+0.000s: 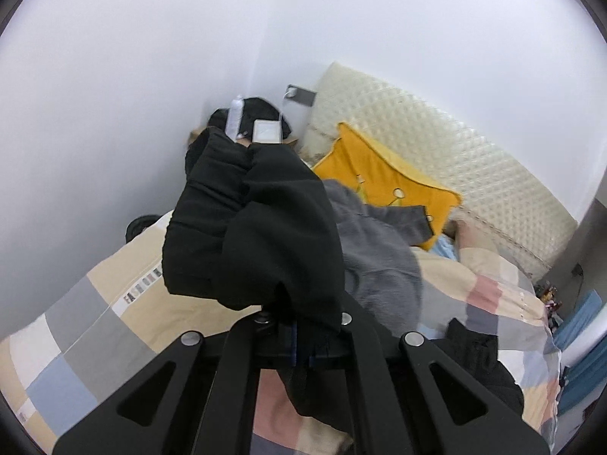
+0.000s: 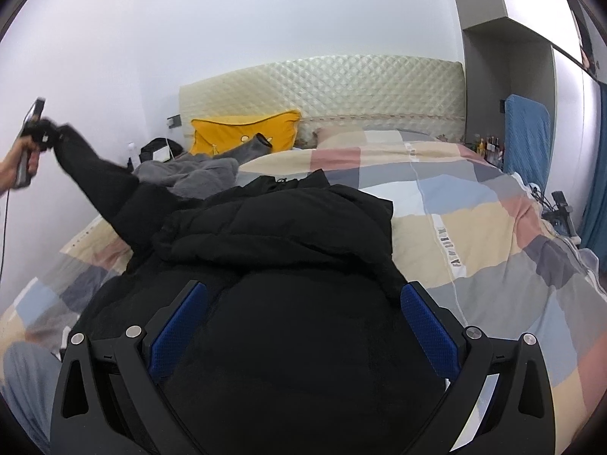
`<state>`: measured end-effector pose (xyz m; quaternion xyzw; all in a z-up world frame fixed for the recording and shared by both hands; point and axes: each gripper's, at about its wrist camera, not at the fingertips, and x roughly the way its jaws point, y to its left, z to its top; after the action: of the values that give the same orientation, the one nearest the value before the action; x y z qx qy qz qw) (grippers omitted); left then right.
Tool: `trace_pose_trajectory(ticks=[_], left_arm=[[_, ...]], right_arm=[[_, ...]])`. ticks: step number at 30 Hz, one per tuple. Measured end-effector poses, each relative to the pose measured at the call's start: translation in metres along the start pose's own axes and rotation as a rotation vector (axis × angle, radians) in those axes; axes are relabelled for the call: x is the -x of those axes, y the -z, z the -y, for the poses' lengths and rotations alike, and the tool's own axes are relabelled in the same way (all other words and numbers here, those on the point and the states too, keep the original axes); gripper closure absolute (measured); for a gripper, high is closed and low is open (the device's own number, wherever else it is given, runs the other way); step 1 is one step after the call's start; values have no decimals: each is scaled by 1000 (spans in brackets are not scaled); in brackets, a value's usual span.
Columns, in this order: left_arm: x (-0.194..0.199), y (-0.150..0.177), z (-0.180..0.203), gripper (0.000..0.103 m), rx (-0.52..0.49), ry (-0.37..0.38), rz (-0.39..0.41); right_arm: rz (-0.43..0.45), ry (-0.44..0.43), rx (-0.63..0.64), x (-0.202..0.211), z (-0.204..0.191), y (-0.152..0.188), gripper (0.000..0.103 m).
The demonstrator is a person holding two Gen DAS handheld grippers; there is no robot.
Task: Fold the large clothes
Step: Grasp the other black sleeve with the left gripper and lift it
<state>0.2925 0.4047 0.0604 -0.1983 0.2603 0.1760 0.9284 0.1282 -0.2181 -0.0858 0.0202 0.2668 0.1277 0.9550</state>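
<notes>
The bed (image 2: 474,227) carries your black jacket (image 2: 288,227), lying near you so it can be folded. Your right gripper (image 2: 303,326) hangs spread above its body. Your left gripper (image 2: 38,132) pinches the sleeve (image 2: 95,174), lifted at the left to fold it inward.

Left tool (image 2: 40,134) is up high at the far left of the right wrist view, clamped tight on the black jacket's sleeve (image 2: 95,178), with the person's left hand (image 2: 17,168) wrapped round its handle. In its own view, at the bottom centre, the fingers are pressed together and buried in dark cloth. Right tool (image 2: 303,326) sits low at the bottom of its own frame, blue pads (image 2: 426,322) spread wide apart, gripping nothing, poised over the jacket's body.
</notes>
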Motion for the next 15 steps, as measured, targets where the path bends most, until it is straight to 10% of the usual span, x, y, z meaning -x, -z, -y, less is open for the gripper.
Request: trace_pose_trajectory(ticks=[15], left_arm=[[64, 9, 160, 100, -283, 156, 55]], right_arm=[[19, -46, 12, 8, 20, 1, 0]])
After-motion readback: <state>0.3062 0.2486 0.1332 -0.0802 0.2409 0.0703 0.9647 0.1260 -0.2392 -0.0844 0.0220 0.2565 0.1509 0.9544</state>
